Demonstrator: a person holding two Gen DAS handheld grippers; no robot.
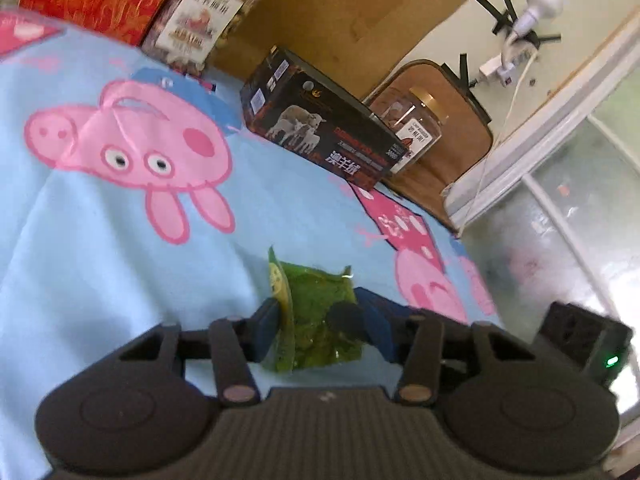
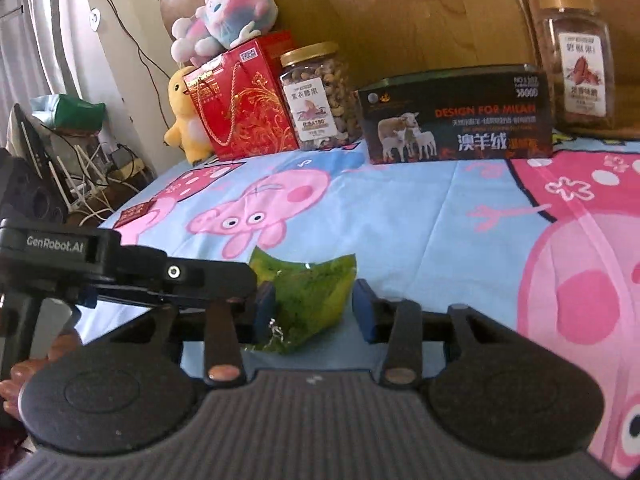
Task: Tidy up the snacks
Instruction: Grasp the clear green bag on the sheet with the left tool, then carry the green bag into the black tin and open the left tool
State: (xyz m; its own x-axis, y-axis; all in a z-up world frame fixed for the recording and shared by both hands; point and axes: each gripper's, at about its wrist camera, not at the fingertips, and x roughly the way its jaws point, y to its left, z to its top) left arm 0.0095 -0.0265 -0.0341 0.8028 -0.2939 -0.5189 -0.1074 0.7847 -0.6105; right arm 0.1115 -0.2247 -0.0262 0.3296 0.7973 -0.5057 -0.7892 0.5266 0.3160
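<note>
Green crinkly plastic snack packet [image 1: 316, 312] sits between the jaws of both my left gripper [image 1: 320, 320] and right gripper [image 2: 314, 312], half-closed, pad contact unclear, so I judge pickup underway; next, squeeze firmly, then lift

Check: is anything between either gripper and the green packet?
Nothing visible. The green packet already sits between the jaws of the left gripper and, in the right wrist view, of the right gripper, on the sheet.
</note>
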